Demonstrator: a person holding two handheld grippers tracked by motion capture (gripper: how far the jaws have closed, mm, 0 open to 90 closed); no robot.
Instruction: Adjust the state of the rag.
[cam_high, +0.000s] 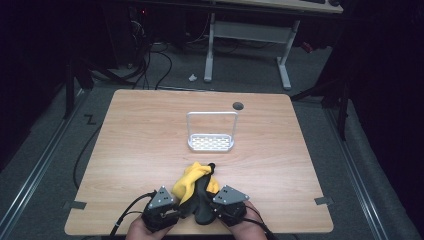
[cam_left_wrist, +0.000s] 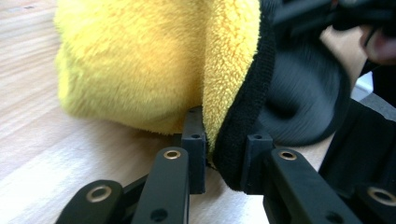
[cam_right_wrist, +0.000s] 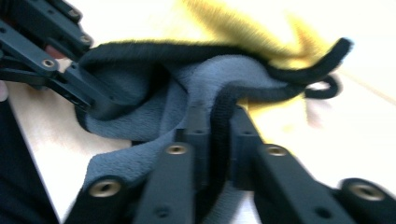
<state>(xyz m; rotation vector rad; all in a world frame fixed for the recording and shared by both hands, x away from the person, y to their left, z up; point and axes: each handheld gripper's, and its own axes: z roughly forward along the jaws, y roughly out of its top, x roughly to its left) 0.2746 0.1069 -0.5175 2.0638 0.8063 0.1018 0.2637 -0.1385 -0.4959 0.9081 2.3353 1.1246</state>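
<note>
Both tongs, left (cam_left_wrist: 223, 140) and right (cam_right_wrist: 219, 135), clamp the yellow-grey cloth's (cam_high: 196, 180) black hem; white rack (cam_high: 211, 142) holds nothing.

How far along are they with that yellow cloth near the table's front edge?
Early on. Both grippers, left gripper and right gripper, pinch the black-trimmed hem of the yellow-and-grey fleece cloth, bunched on the wooden table. The white wire rack stands bare behind it.
</note>
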